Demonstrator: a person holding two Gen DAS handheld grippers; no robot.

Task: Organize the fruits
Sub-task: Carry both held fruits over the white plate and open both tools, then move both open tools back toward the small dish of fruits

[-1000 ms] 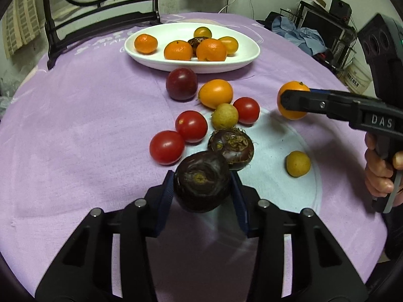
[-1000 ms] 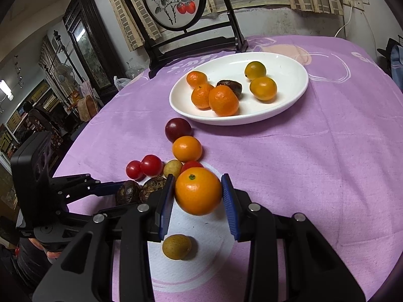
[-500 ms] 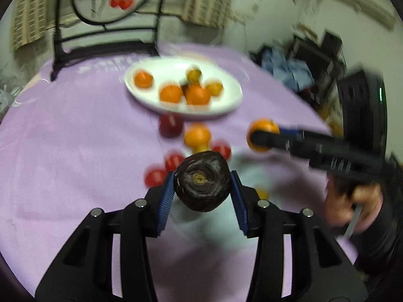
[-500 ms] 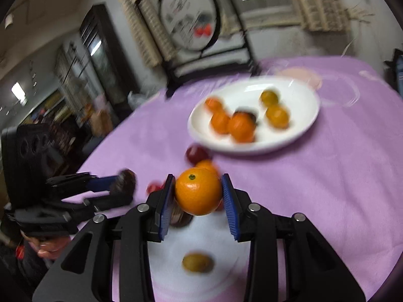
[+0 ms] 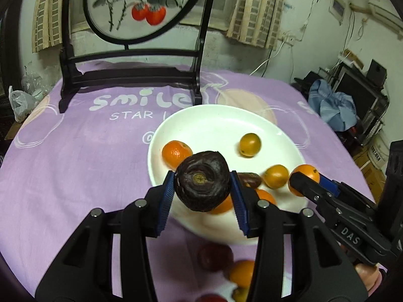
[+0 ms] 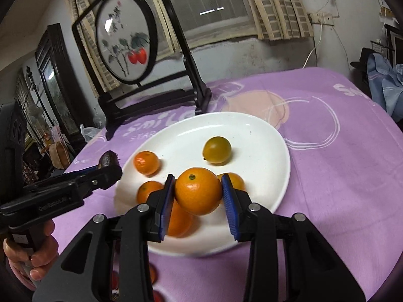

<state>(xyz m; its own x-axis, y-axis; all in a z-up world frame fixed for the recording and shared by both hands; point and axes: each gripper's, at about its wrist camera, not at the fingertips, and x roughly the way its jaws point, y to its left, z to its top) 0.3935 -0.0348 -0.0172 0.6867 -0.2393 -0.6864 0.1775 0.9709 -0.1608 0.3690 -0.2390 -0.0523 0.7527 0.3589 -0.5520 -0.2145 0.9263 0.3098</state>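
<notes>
My left gripper [image 5: 202,188] is shut on a dark wrinkled fruit [image 5: 202,181] and holds it above the near rim of the white plate [image 5: 214,123]. An orange [image 6: 198,193] sits clamped in my right gripper [image 6: 199,195], also over the plate [image 6: 252,130] on its near side. In the left wrist view the right gripper [image 5: 301,180] comes in from the right with the orange [image 5: 306,176]. On the plate lie several small oranges [image 6: 146,162], a yellow-green fruit [image 6: 217,149] and a dark fruit [image 5: 249,180]. Blurred fruits [image 5: 214,256] lie on the cloth in front of the plate.
A purple cloth [image 5: 75,163] covers the round table. A black wooden stand with a round painted screen [image 5: 136,58] stands at the far edge behind the plate. A hand [image 6: 30,254] holds the left gripper's handle. Clutter and furniture stand off to the right of the table.
Both grippers have carried their fruits forward from the loose pile to above the plate. The plate now fills the middle of both views and the loose fruits have dropped to the bottom edge.
</notes>
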